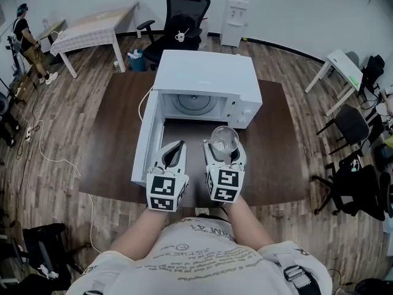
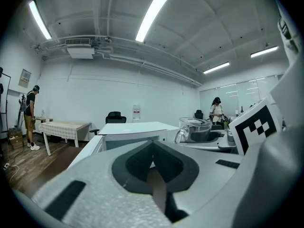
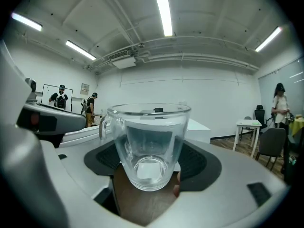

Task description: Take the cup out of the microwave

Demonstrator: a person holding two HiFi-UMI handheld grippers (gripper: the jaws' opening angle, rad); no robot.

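The right gripper (image 3: 151, 172) is clamped on the glass cup (image 3: 148, 144), its dark pads (image 3: 195, 161) pressing the cup's lower sides. The cup stands upright with its handle toward the left gripper. In the head view the cup (image 1: 224, 140) is outside the microwave (image 1: 206, 78), just in front of its open cavity and above the table (image 1: 276, 155). The door (image 1: 146, 141) is swung wide to the left. The left gripper (image 2: 153, 146) sits just beside the right one, its jaws closed tip to tip and holding nothing.
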